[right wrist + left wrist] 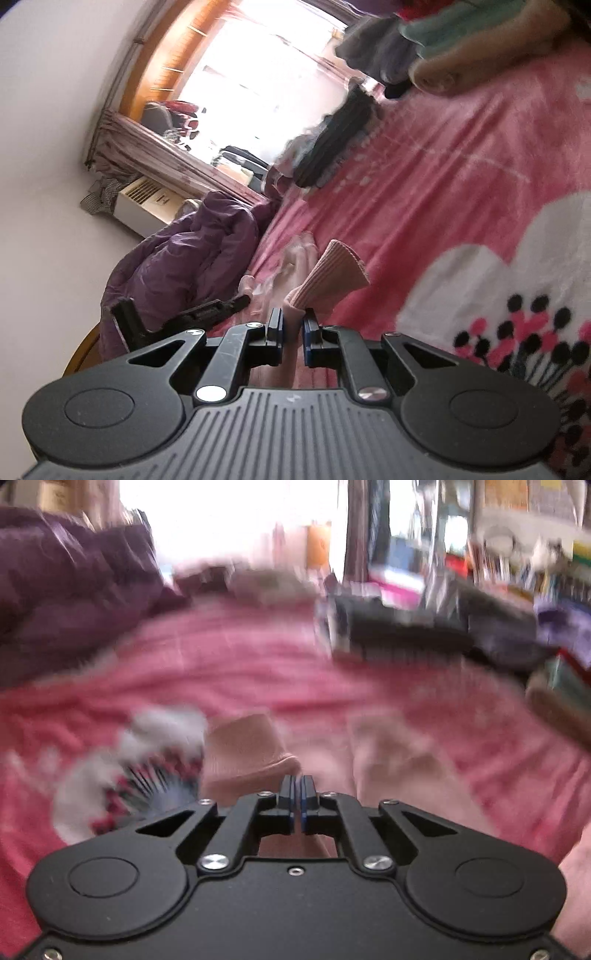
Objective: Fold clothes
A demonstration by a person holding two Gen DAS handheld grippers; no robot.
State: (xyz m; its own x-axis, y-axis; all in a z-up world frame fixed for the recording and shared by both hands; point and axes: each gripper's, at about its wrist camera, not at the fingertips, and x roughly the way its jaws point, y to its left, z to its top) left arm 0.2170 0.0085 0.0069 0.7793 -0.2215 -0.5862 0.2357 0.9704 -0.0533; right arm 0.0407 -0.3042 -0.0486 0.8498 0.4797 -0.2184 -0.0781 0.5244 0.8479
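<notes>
Pink bedding [258, 672] with a white flower print [498, 280] covered the bed, and bright window light washed out the far end of the room. Purple quilted fabric [62, 590] lay heaped at the left edge of the left wrist view, dark clothes [406, 635] sat farther back, and cluttered shelves filled the right background, all of it blurred. On the bedding lay a pink ribbed sock [243, 753], its cuff end reaching up to the left gripper [296, 786], whose jaws were clenched together with the blue pads meeting on a fold of the sock. In the right wrist view the same sock [332, 273] rose tilted off the bedding, and the right gripper [293, 325] held its lower end between 2 narrowly parted fingers. Just beyond, the left gripper [207, 308] showed dark against the purple fabric, beside a pale blurred garment [295, 254].
</notes>
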